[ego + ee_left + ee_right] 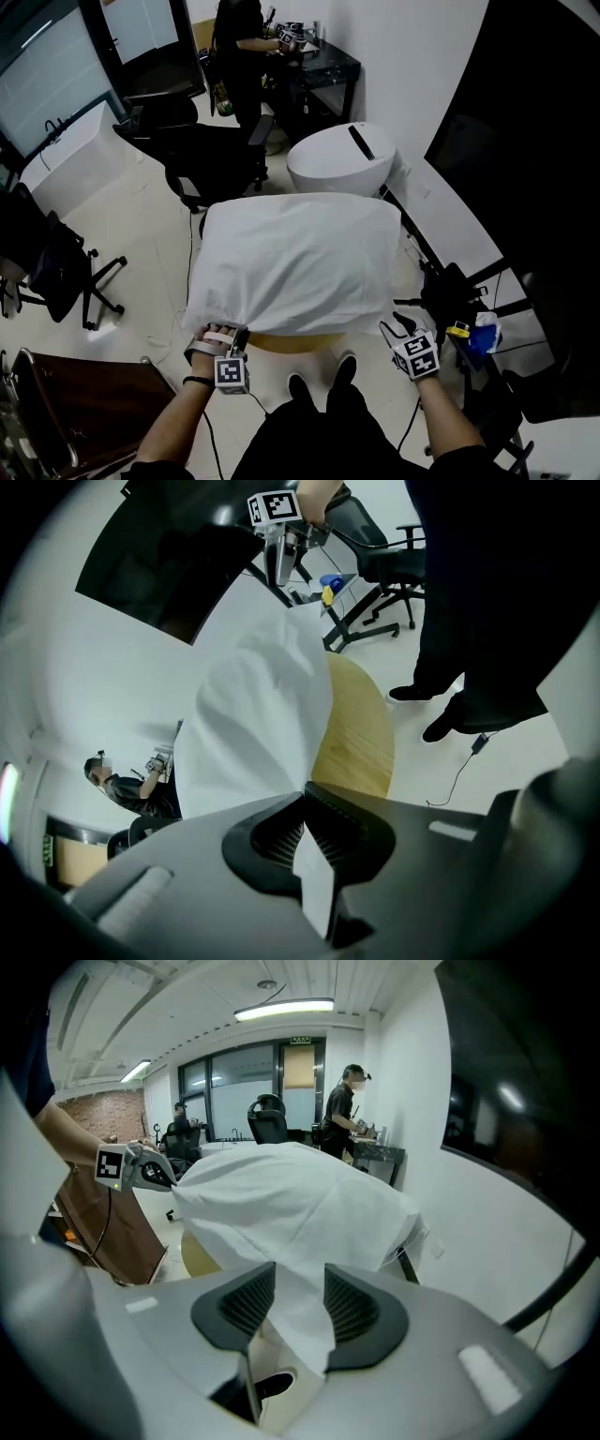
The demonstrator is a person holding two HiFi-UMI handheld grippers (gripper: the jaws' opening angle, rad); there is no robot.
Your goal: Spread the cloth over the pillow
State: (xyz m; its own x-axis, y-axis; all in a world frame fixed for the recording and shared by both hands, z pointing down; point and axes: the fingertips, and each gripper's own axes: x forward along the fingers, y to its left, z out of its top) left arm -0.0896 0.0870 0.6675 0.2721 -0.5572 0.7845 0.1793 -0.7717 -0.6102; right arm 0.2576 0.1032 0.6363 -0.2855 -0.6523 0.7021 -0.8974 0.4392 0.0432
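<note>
A white cloth [300, 258] is draped over the pillow, which it hides, on a round wooden table [291, 342]. My left gripper [232, 339] is at the cloth's near left corner. In the left gripper view it [305, 794] is shut, with the cloth [258, 724] pinched between its pads. At the near right corner is my right gripper [394, 328]. The right gripper view shows its jaws [298, 1279] standing apart, with a fold of the cloth [300, 1213] hanging loosely between them.
A white rounded pod [339, 159] stands just beyond the table, with a black office chair [211, 155] to its left. Another black chair [56, 267] and a brown case [84, 408] are at my left. A black stand with a blue item [478, 333] is at my right. A person [242, 47] works at a far desk.
</note>
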